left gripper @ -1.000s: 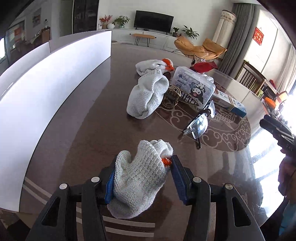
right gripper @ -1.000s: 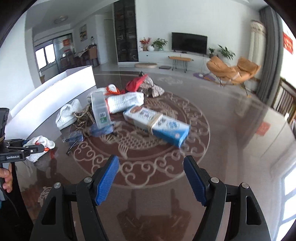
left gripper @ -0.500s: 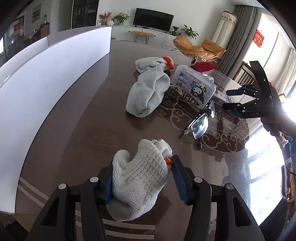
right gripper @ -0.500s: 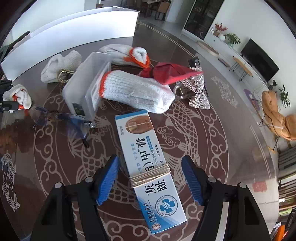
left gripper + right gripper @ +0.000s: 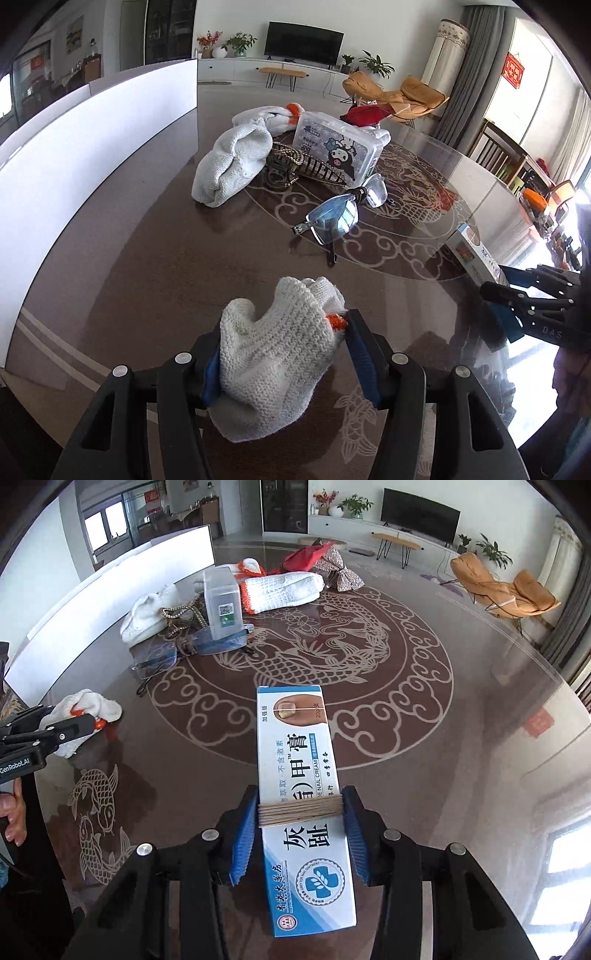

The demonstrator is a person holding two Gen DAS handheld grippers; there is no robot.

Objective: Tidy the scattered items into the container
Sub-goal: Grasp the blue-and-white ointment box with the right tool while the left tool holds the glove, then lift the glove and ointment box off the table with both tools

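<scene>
The box (image 5: 304, 805) reads "NAIL CREAM", "灰趾", "甲膏" and "加强版". The left gripper's (image 5: 79, 716) body reads "GenRobot.AI". The right gripper's (image 5: 506, 295) arm shows "DAS". The plastic case (image 5: 334, 151) shows "80P".

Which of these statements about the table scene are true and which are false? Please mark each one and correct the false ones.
1. The left gripper has a white knitted glove between its jaws. True; the jaws are opening.
2. The right gripper is around a red pouch. False: it is closing around a blue and white cream box.
3. Twine is wound around the cream box. True.
4. The glasses lie inside the clear plastic box. False: they lie on the table, in front of it.
5. The clear plastic box is full of gloves. False: the gloves lie outside it.
</scene>
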